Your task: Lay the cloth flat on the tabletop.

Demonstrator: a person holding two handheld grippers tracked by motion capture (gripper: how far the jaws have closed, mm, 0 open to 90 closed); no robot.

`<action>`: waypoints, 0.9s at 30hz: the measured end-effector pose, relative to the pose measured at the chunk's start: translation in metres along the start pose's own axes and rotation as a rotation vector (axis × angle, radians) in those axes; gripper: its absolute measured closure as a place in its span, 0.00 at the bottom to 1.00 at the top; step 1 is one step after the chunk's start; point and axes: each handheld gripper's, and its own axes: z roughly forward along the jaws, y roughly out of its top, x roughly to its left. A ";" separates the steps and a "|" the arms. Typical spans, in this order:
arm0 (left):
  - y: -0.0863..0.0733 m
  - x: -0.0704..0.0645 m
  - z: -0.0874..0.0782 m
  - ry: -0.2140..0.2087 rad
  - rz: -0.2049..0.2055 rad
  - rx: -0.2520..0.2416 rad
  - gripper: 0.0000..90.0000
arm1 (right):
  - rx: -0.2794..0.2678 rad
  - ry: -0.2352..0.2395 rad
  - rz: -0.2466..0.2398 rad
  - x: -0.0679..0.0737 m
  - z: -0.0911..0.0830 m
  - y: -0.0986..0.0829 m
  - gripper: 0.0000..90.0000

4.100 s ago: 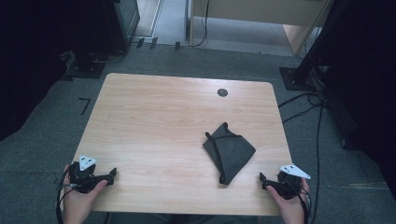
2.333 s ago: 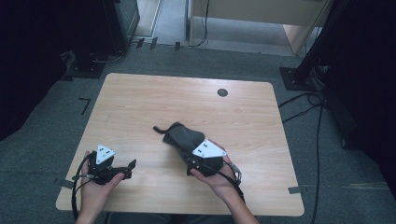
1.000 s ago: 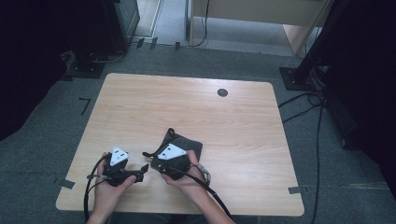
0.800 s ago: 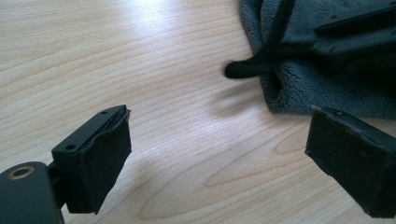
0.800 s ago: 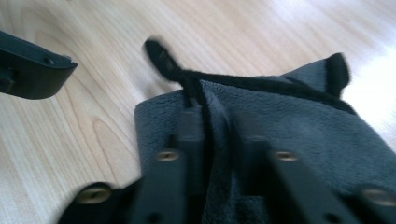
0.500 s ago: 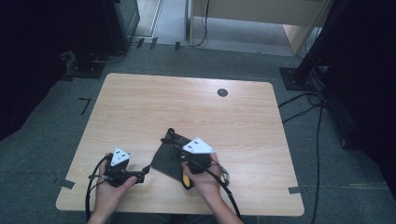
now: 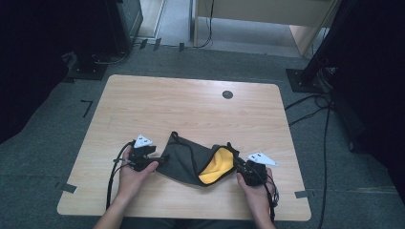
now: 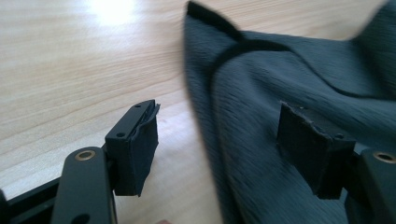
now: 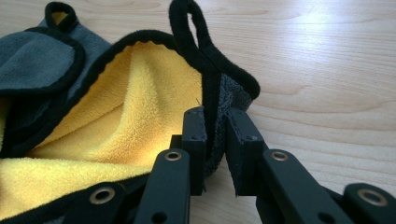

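A dark grey cloth (image 7: 184,160) with black edging lies spread at the table's front middle, its yellow inner side (image 7: 216,168) turned up at the right. My right gripper (image 7: 240,168) is shut on the cloth's black-edged right corner (image 9: 212,100), beside a small hanging loop (image 9: 189,28). The yellow lining (image 9: 121,112) opens out to the left of that grip. My left gripper (image 7: 159,160) stands open at the cloth's left edge. In the left gripper view the grey cloth (image 8: 280,84) lies between the spread jaws of the left gripper (image 8: 224,149), against the right pad (image 8: 310,147).
The wooden table (image 7: 157,109) has a dark round cable hole (image 7: 228,94) at the back. Black stands (image 7: 305,71) and cables (image 7: 320,124) sit on the grey floor to the right. Bits of tape (image 7: 68,187) mark the front corners.
The right gripper carried the cloth from the right side towards the left gripper, then drew its corner back rightward, unfolding it and baring the yellow side. The left gripper moved in to the cloth's left edge.
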 end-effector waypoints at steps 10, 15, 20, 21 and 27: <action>-0.005 -0.008 -0.014 -0.120 0.098 -0.041 0.97 | -0.023 -0.045 -0.021 -0.003 0.004 0.003 0.91; -0.023 -0.011 -0.042 -0.203 0.236 -0.054 0.98 | -0.002 -0.111 -0.008 -0.014 0.001 -0.001 0.91; -0.052 -0.005 -0.055 -0.401 0.311 0.097 0.93 | 0.040 -0.100 0.042 -0.027 0.002 -0.006 0.89; -0.055 -0.003 -0.058 -0.426 0.313 0.102 0.93 | 0.042 -0.102 0.045 -0.028 0.002 -0.007 0.88; -0.035 0.017 -0.065 -0.378 0.107 -0.083 0.59 | -0.063 -0.215 0.067 -0.024 -0.011 0.004 0.60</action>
